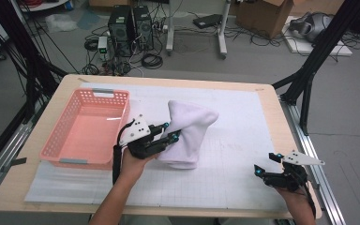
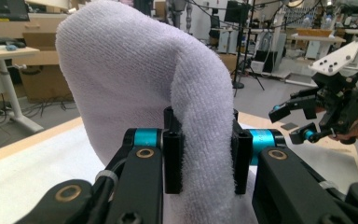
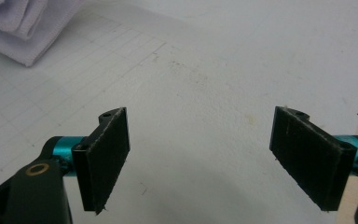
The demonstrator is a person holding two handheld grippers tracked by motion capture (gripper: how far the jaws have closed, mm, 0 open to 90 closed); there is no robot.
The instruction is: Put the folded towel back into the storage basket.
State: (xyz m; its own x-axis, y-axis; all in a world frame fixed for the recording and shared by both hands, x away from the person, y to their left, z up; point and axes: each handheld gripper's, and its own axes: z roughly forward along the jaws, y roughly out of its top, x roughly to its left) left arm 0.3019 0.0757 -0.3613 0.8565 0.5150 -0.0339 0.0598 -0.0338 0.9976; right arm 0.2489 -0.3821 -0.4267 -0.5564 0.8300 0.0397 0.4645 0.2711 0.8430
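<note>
Item: white terry-cloth towel (image 1: 187,133), pinched in my left gripper (image 2: 205,158), partly lifted off the white gridded mat (image 1: 243,154); pink plastic basket (image 1: 89,126) empty, placing outstanding. Right gripper (image 3: 200,158) released, idle.

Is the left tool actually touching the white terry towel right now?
Touching. In the left gripper view, the left tool has both black pads pressed into a fold of the white terry towel, pinching the cloth between them; the high view shows the same grip.
</note>
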